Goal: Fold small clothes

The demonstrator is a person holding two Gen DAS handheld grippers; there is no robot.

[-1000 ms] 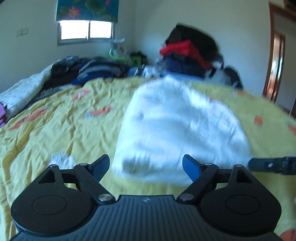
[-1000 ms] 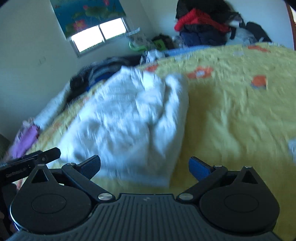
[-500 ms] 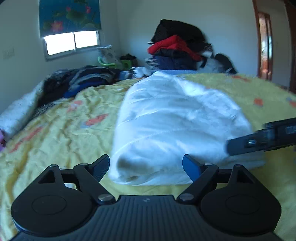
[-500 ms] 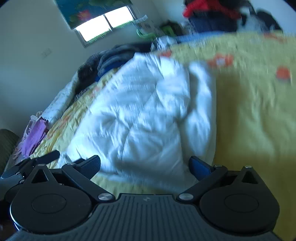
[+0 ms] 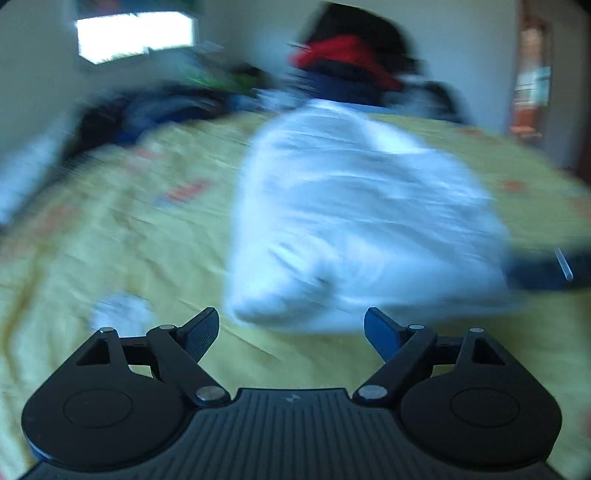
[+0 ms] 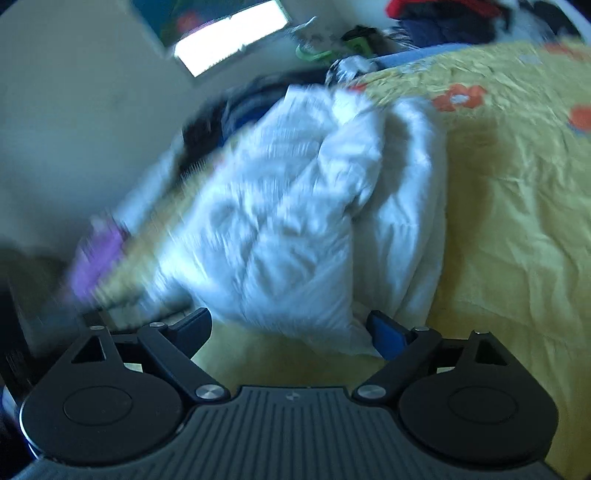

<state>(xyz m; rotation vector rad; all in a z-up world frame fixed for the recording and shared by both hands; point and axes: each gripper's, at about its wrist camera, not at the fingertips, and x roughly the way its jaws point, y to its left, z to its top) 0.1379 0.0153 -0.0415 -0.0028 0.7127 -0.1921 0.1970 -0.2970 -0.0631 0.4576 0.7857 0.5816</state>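
White padded garment (image 5: 354,221) lies bunched on yellow bedspread (image 5: 110,240). Left gripper (image 5: 291,330) spread, empty; right gripper (image 6: 291,328) closing, near hem not yet pinched. Step: grasping hem; next, seat both grips

My bed's yellow sheet (image 6: 517,229) w/ orange flower print is creased all over. Window (image 5: 135,35) bright on far wall, patterned blind (image 6: 177,18) above it. Heap of dark & red clothes (image 5: 347,70) stacked at far end. Purple cloth (image 6: 98,258) at bed's left edge, blurred. Door frame (image 5: 532,81) far right.
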